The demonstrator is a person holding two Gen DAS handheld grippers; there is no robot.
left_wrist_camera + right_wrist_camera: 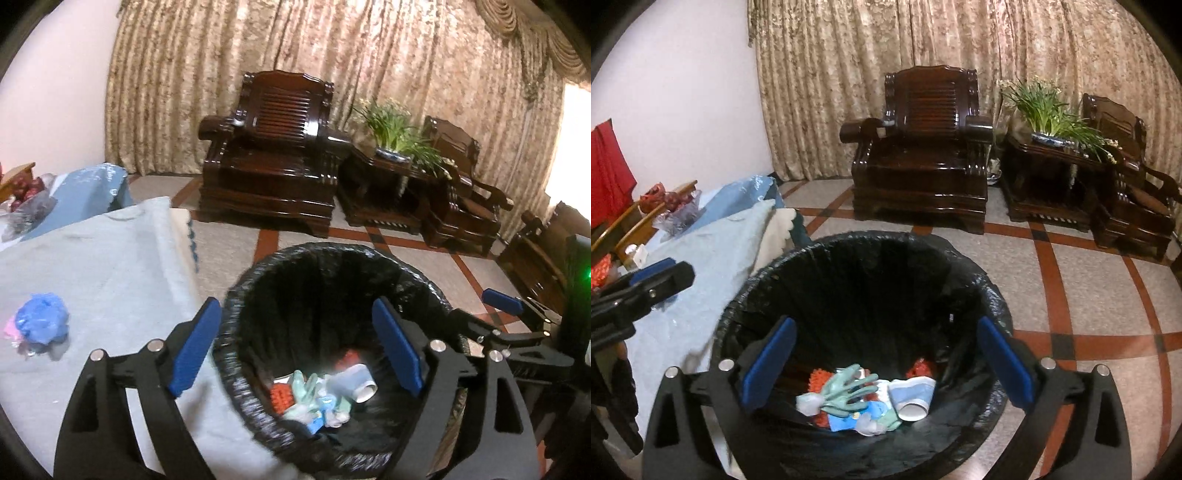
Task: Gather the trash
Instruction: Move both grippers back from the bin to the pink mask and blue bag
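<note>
- The left gripper (295, 347) is hovering over the bin (255, 280), its jaws spread wide with nothing between them.
- The right gripper (886, 365) is hanging over the same bin (993, 295), jaws spread just as wide and likewise empty.
- Trash is lying at the bottom of the bin: a pale green glove (846, 391), a paper cup (914, 398), orange-red bits and scraps.
- One piece is remaining outside, it seems: a crumpled blue wad (44, 319) sitting on the pale cloth (110, 258) of the table, with something pink and blurred touching it.
- The wad is lying to the left of the left gripper's jaws, well apart from them, beyond the bin's rim.
- It is looking roundish, with no clear long axis, so any approach angle should be serving.
- The left hand is looking nearer; the right gripper is sitting on the far side of the bin from the wad.
- The right wrist view is not showing the wad; the left gripper's finger (661, 277) is covering that part of the cloth.
</note>
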